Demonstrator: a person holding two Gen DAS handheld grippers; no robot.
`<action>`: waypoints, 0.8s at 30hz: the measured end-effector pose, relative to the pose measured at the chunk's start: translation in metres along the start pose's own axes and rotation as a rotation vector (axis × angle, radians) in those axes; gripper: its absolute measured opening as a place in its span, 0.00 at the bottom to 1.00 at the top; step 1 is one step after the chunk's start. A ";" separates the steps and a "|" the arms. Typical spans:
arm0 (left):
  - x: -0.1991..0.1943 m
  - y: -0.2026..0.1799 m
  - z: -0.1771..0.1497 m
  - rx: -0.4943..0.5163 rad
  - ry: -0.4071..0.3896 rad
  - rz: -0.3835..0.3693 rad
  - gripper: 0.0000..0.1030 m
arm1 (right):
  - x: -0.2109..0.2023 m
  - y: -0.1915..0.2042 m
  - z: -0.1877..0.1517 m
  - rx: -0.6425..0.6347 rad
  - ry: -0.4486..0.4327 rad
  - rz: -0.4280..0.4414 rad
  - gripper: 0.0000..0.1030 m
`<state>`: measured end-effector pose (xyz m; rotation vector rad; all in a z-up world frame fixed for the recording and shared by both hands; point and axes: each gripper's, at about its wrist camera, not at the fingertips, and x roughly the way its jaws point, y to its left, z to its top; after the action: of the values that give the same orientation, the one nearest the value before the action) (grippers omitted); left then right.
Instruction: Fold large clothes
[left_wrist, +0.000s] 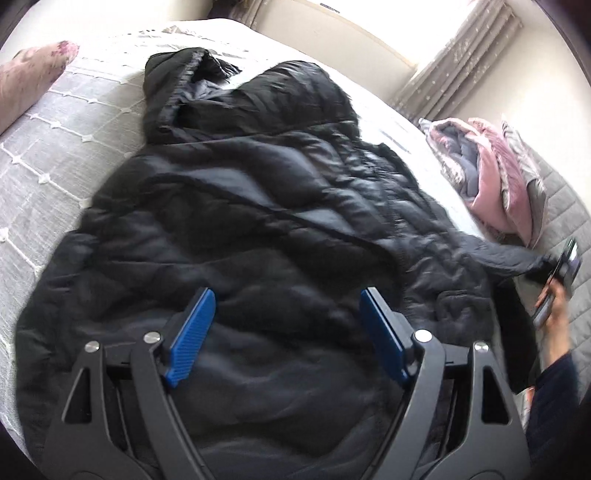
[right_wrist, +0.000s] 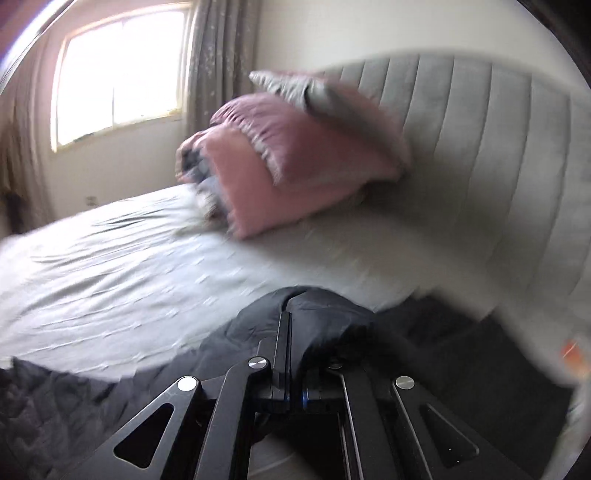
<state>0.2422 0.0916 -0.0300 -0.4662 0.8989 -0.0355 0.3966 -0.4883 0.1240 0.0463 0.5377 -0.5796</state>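
The black jacket (left_wrist: 251, 221) lies spread on the bed (left_wrist: 55, 147), hood at the far end, hem nearest. One sleeve (left_wrist: 509, 258) stretches out to the right, its cuff (right_wrist: 317, 314) pinched in the right gripper (right_wrist: 295, 332), whose jaws are closed on it. The left gripper (left_wrist: 286, 328) hovers over the hem, jaws wide and empty. This looks like the sleeve-folding step; next, carry the sleeve leftward across the body. Pink bedding (left_wrist: 491, 177) sits far right.

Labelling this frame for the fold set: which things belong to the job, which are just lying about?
Job: black puffer jacket; left gripper, open above it; right gripper, shut on jacket fabric.
Lying about: pink pillow; floral cushion; curtains; headboard.
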 end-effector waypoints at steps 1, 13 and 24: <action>0.002 -0.001 -0.001 0.009 0.005 0.006 0.78 | 0.001 0.003 0.005 -0.035 -0.015 -0.050 0.02; -0.005 0.017 0.005 -0.061 0.010 -0.017 0.78 | 0.058 -0.043 -0.064 0.016 0.290 -0.200 0.41; -0.022 0.035 0.017 -0.120 -0.030 -0.022 0.78 | -0.077 -0.040 -0.051 0.178 0.202 0.164 0.77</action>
<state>0.2362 0.1344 -0.0187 -0.5876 0.8697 0.0053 0.2973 -0.4725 0.1223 0.3175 0.6701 -0.4630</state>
